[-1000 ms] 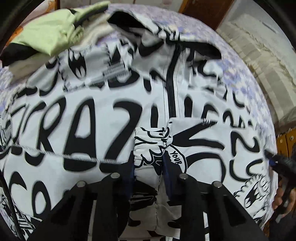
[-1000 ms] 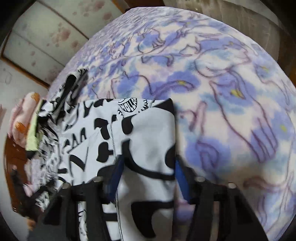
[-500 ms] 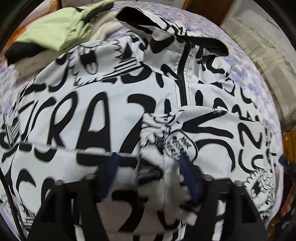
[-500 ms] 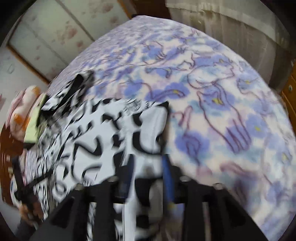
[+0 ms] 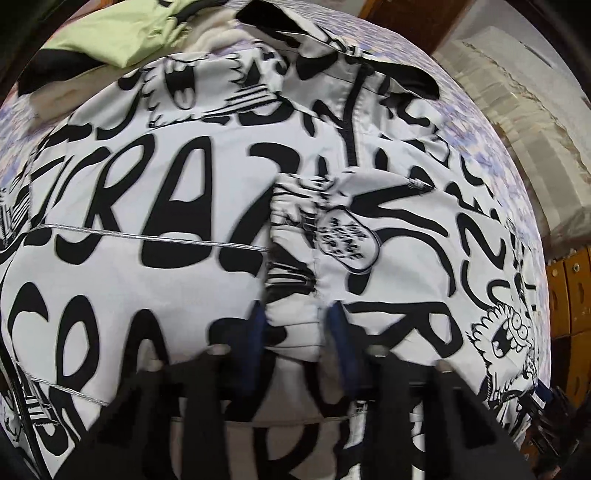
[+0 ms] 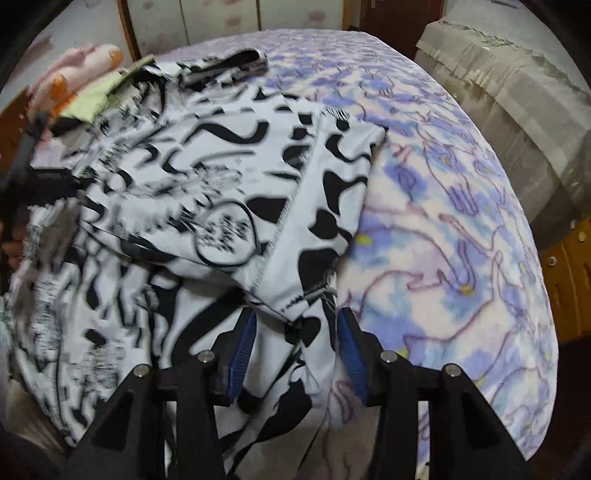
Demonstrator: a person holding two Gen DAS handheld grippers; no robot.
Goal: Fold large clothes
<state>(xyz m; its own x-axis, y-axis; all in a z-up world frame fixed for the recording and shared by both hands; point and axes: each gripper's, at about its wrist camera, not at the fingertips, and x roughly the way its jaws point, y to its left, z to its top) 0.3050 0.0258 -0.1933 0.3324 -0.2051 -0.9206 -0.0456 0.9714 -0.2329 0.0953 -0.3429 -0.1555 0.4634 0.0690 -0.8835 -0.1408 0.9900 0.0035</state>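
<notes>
- Your bed (image 6: 461,206) wears a purple-and-white floral blanket, with a lime-green garment (image 5: 122,33) at eleven o'clock.
- The white jacket with black graffiti lettering (image 5: 166,206) lies spread across it.
- Your left hand-held gripper (image 5: 295,332) is closing on a bunched sleeve cuff.
- Your right hand-held gripper (image 6: 293,347) is opening, jacket fabric loose between its pads.

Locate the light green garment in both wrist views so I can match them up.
Left wrist: the light green garment lies at the top left, beyond the black-and-white printed jacket.
Right wrist: it shows only as a small strip at the upper left, past the jacket's far edge.
Shared landmark: the oval printed badge on the jacket.
</notes>
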